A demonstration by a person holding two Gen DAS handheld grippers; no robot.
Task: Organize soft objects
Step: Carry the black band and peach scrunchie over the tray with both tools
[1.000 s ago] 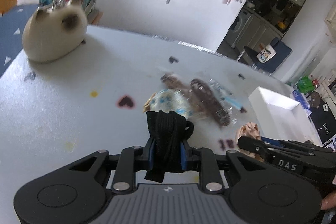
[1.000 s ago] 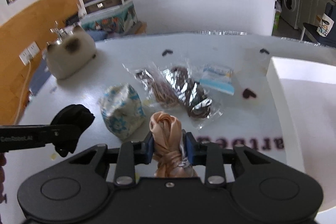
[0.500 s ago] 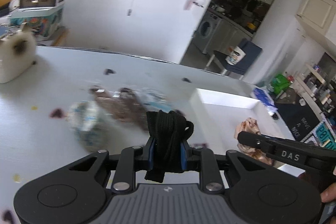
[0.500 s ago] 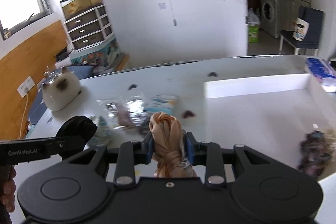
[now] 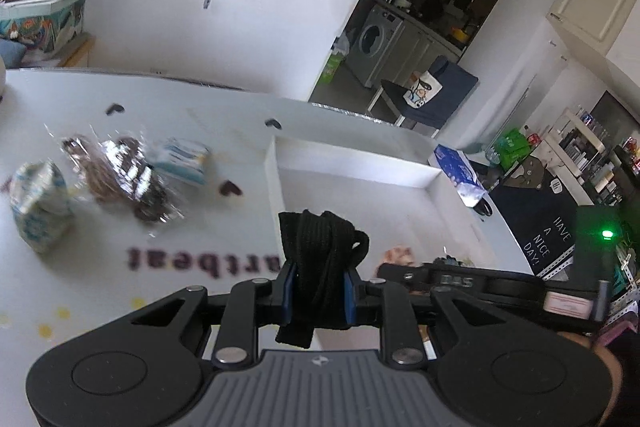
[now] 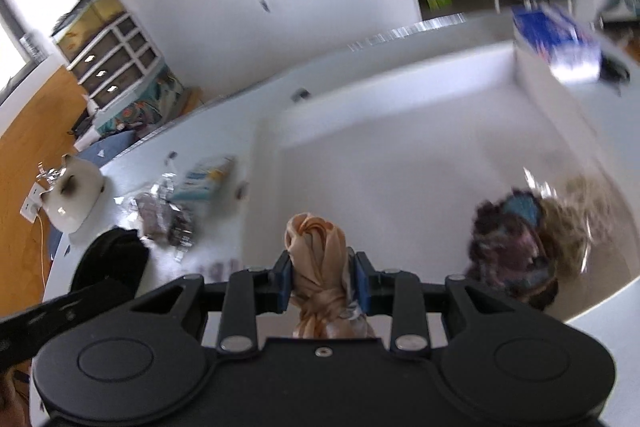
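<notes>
Two grippers, each with a load. From the left wrist, the left gripper (image 5: 317, 297) has its jaws pinching a black strap bundle (image 5: 320, 251) above the near-left corner of the white tray (image 5: 352, 171); wrapped packets (image 5: 120, 179) and a blue-patterned pouch (image 5: 38, 205) lie on the surface (image 5: 120, 291) to the left. From the right wrist, the right gripper (image 6: 322, 285) has its jaws clamped on a knotted peach scarf (image 6: 318, 263) over the tray (image 6: 380, 99), where a blurred dark fabric heap (image 6: 516, 247) sits to the right. A cat plush (image 6: 74, 197) rests far left.
</notes>
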